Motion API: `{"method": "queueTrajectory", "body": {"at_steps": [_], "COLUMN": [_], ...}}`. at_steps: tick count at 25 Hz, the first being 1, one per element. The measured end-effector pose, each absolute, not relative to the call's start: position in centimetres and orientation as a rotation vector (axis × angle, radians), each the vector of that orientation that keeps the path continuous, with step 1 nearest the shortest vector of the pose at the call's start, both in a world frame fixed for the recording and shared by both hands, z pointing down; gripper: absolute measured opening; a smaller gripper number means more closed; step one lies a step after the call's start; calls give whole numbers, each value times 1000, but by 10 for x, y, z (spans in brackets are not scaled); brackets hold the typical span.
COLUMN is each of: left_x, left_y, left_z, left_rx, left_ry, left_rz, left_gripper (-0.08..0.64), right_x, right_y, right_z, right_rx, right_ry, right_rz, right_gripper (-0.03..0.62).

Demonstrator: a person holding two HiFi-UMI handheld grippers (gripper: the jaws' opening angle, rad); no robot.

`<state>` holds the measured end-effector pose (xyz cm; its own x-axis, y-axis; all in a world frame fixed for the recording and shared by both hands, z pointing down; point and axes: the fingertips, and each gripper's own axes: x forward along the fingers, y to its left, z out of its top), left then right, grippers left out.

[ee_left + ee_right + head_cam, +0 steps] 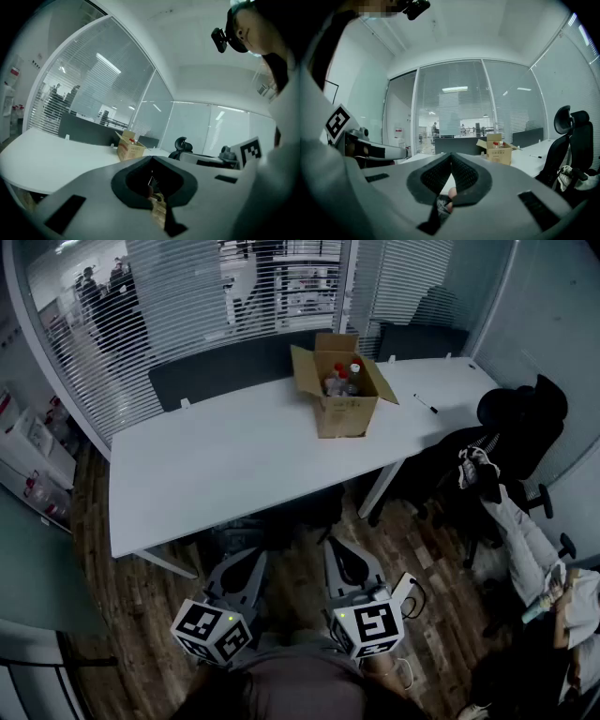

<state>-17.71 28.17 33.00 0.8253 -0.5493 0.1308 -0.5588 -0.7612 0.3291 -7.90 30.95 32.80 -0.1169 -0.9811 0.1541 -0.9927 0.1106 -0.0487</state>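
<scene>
Two matt grey tongs show low in the head view, the left tongs (246, 559) and right tongs (339, 549), each with a marker cube at its rear. They hang over a brown wood-plank floor (131, 615), short of the near edge of a long, smooth white tabletop (234, 465). An open brown cardboard box (347, 413) stands toward the far right of that tabletop, flaps spread, with clear bottles (342, 379) upright inside, one red-capped. A dark pen (427, 405) lies to the right of the box and apart from it. A black office chair (520, 418) draped with clothing stands beyond the right end, and a curved glass wall with pale slatted blinds (169, 306) closes the room behind. In the left gripper view the left tongs (151, 158) are closed tip to tip with nothing between them, their dark ribbed pads framing a diamond-shaped hollow, and the box (130, 147) sits small and far off on the tabletop. In the right gripper view the right tongs (451, 154) are likewise closed and empty, with the box (499, 152) well ahead to the right and the chair (572, 140) at the edge.
</scene>
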Motion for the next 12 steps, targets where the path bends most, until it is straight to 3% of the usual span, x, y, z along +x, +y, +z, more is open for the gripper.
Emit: {"method": "queueTrajectory", "body": {"at_steps": [12], "left_x": [-141], "left_y": [273], "left_z": [331], "left_rx": [2641], "left_ry": [-898], "left_rz": [21], "left_gripper": [8], "right_x": [-42], "right_y": [298], "right_z": [328], "right_rx": [2001], "right_ry": [-2309], "right_rz": [109], "right_gripper": [23]}}
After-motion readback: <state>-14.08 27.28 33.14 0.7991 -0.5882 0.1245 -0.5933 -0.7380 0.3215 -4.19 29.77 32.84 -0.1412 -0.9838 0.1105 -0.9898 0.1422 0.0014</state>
